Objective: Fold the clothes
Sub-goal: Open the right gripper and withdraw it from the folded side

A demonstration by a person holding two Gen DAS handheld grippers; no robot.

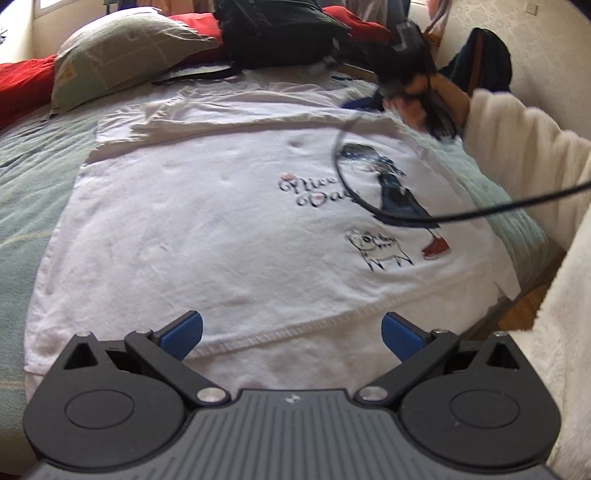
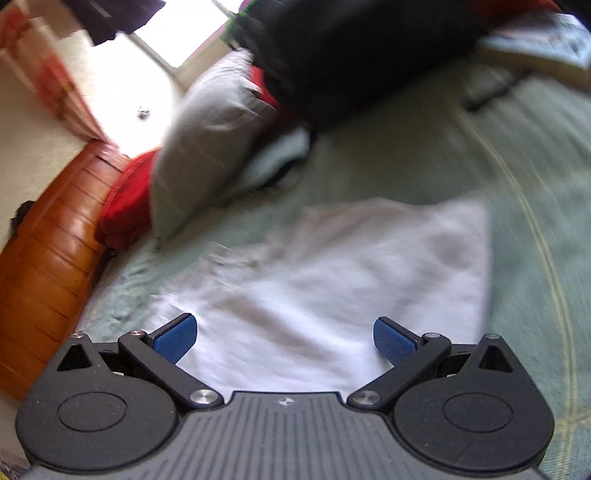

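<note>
While the white T-shirt [image 1: 221, 221] lies spread print-up on the pale green bedspread [image 1: 26, 192], my left gripper [image 1: 291, 334] hangs over its stitched hem, blue pads [image 1: 184, 334] spread wide and holding nothing. My right gripper [image 2: 284, 338] is just as wide and empty above the shirt's plain white cloth [image 2: 332, 280]; that view is blurred. A grey pillow [image 1: 122, 55] and a black bag [image 1: 277, 33] sit at the bed's far end. A black cable [image 1: 480, 212] loops across the print.

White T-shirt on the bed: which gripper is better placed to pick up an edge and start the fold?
Probably left. The left gripper sits open right over the white T-shirt's stitched hem. The right gripper is open too, but its view is motion-blurred.
</note>
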